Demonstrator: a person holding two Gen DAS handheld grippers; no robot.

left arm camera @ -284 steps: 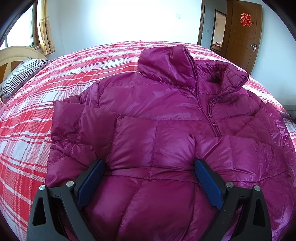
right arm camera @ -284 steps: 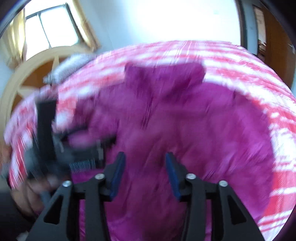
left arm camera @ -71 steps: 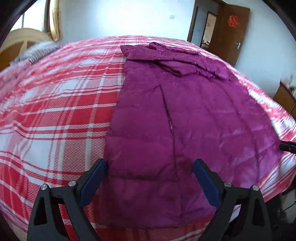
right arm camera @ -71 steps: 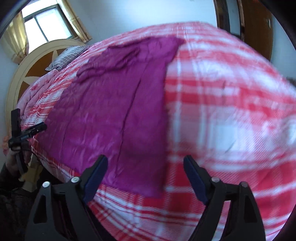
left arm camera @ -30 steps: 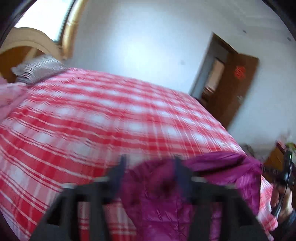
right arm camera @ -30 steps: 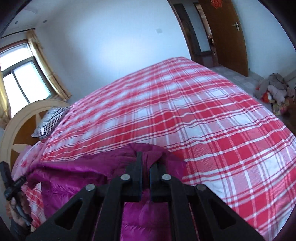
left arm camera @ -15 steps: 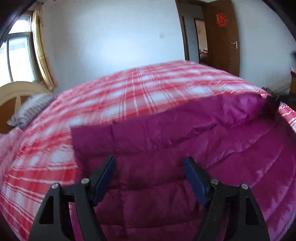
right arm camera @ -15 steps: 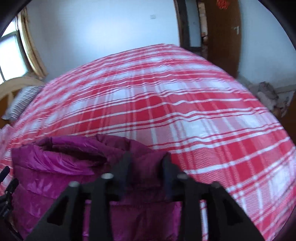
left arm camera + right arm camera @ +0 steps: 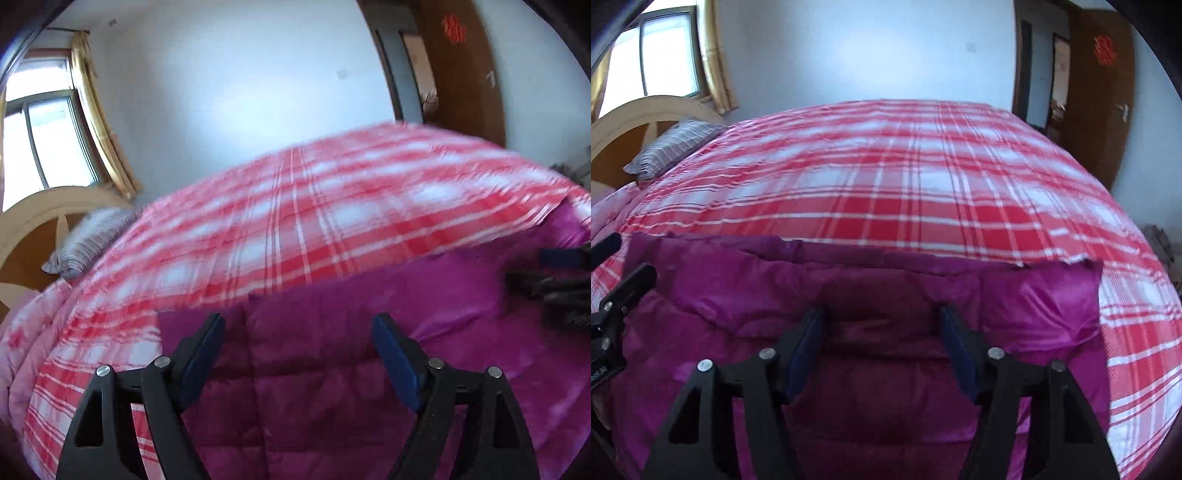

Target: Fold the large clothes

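A magenta quilted down jacket point(image 9: 332, 369) lies folded over on the red plaid bed, at its near edge; it also shows in the right wrist view point(image 9: 871, 302). My left gripper point(image 9: 297, 354) is open and empty, just above the jacket's left end. My right gripper point(image 9: 881, 343) is open and empty, its jaws standing apart over the jacket's folded top edge. The right gripper shows at the right edge of the left wrist view point(image 9: 554, 288), and the left gripper at the left edge of the right wrist view point(image 9: 613, 314).
The red and white plaid bedspread point(image 9: 905, 177) stretches away behind the jacket. A striped pillow point(image 9: 672, 147) lies by the wooden headboard point(image 9: 635, 114) at far left. A window with curtains point(image 9: 48, 140) is at left and a brown door point(image 9: 1100, 92) at right.
Both grippers let go of the jacket's folded edge and opened. The jacket now lies doubled over at the near edge of the bed, and both grippers drew back slightly.
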